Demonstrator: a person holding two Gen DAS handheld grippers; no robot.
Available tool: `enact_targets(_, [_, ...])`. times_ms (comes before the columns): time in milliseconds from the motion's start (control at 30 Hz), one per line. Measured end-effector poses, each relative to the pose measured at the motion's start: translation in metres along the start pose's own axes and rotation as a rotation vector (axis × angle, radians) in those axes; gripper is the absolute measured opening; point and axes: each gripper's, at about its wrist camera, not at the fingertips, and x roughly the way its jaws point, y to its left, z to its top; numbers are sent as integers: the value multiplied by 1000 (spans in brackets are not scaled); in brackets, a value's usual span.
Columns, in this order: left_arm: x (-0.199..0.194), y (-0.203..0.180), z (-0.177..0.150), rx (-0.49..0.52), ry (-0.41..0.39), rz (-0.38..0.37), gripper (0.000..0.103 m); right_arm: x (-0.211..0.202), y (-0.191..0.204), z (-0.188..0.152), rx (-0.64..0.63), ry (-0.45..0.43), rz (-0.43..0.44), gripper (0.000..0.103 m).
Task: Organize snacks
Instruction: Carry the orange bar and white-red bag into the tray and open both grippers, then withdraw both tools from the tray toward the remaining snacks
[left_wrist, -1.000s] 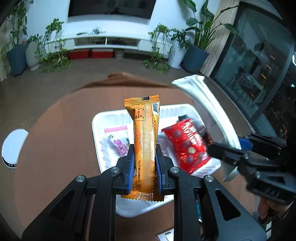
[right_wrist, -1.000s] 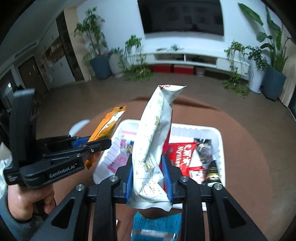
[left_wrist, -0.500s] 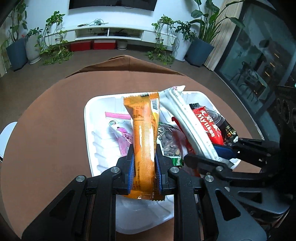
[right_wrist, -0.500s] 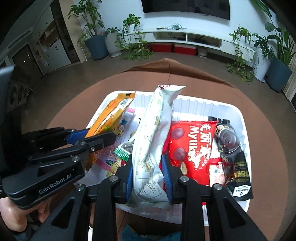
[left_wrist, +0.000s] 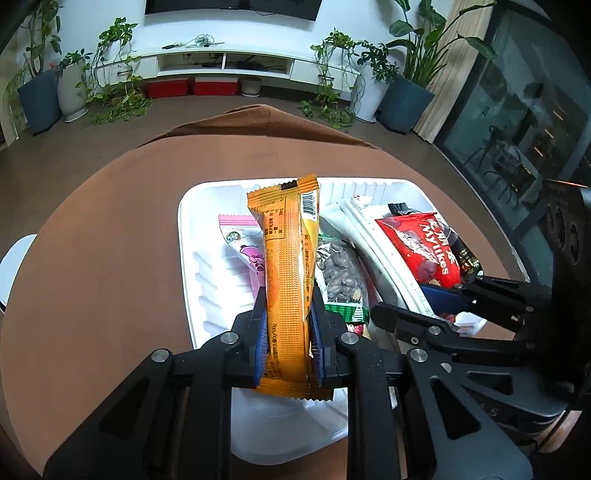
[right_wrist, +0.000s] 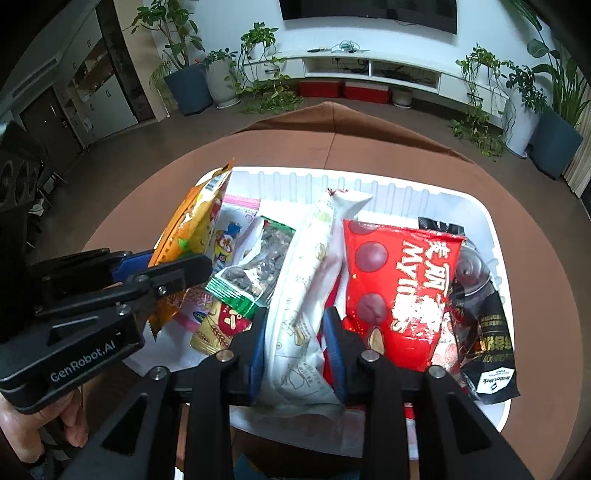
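Two grippers: both are low over the white tray (left_wrist: 186, 258) on the brown round table (left_wrist: 110, 240), each with a snack between its fingers.
Left gripper (left_wrist: 286, 325): clamped tight on the orange bar (left_wrist: 286, 266), which stands tilted above the tray's left half, over a pink packet (left_wrist: 243, 247).
Right gripper (right_wrist: 295, 347): jaws are opening around the white pouch (right_wrist: 306, 280); the pouch sits between the pads, its far end lying among the other snacks.
Tray contents: a red Mylikes bag (right_wrist: 399, 291), a green-edged nut pack (right_wrist: 255, 269) and a dark packet (right_wrist: 487, 332) fill the right and middle.
Step in hand, as I judge it: releasing both snacks into the tray.
Doing it well: let the white pouch settle flat between nut pack and red bag before the pads draw back, so it does not catch.
Orange bar: lower it onto the emptier left side, then open.
Risk: the two grippers sit near each other, so withdraw one at a time.
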Motion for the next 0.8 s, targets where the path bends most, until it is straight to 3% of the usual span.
enact_targets(300, [-6, 1, 0, 0, 12, -5, 19, -16, 3, -3, -10, -40, -12, 48])
enact_targets(533, [-11, 3, 0, -11, 4, -4, 19, -30, 7, -2, -18, -70, -24, 48])
enact_targets(633, [-14, 6, -1, -21, -2, -3, 28, -36, 6, -5, -14, -84, -21, 49])
enact_targets(667, [-15, 8, -2, -24, 1, -6, 37, -38, 7, -6, -12, -87, -19, 49])
enact_targets(700, [-15, 8, -2, -26, 4, -12, 54, -39, 7, -7, -10, -88, -18, 49])
enact_targets(733, [-14, 7, -2, -24, 6, -21, 59, -40, 7, -7, -8, -89, -16, 49])
enact_targets(800, [-14, 4, -2, -14, 3, -26, 60, -42, 8, -9, -6, -93, -12, 49])
